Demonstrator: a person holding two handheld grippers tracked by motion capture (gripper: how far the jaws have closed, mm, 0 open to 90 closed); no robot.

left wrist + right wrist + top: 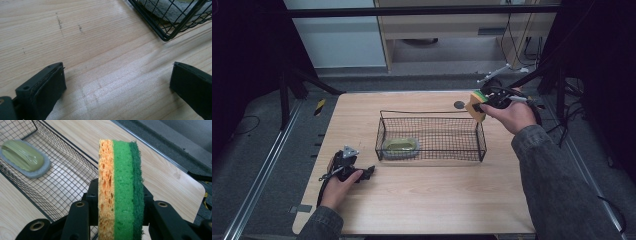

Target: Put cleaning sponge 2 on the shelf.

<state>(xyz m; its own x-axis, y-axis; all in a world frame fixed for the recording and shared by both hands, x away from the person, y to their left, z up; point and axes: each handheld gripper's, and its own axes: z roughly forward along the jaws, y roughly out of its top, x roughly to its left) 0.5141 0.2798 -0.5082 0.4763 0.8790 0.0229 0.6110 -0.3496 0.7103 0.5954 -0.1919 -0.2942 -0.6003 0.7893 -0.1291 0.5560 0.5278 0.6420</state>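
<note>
My right gripper (482, 104) pinches a sponge (121, 192) — orange, light green and dark green — at the upper right of the high view, above the right end of the wire basket (482, 142). My left gripper (357, 172) rests on the table (432, 195) at the lower left — jaws spread wide, nothing between them.

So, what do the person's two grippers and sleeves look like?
Both grippers are black. The left gripper has broad, flat black jaws, a grey three-cornered plate on top and a black cable trailing from it. The right gripper shows round metal-ringed holes in its black jaw arms. The sleeves are dark grey denim-like fabric.
</note>
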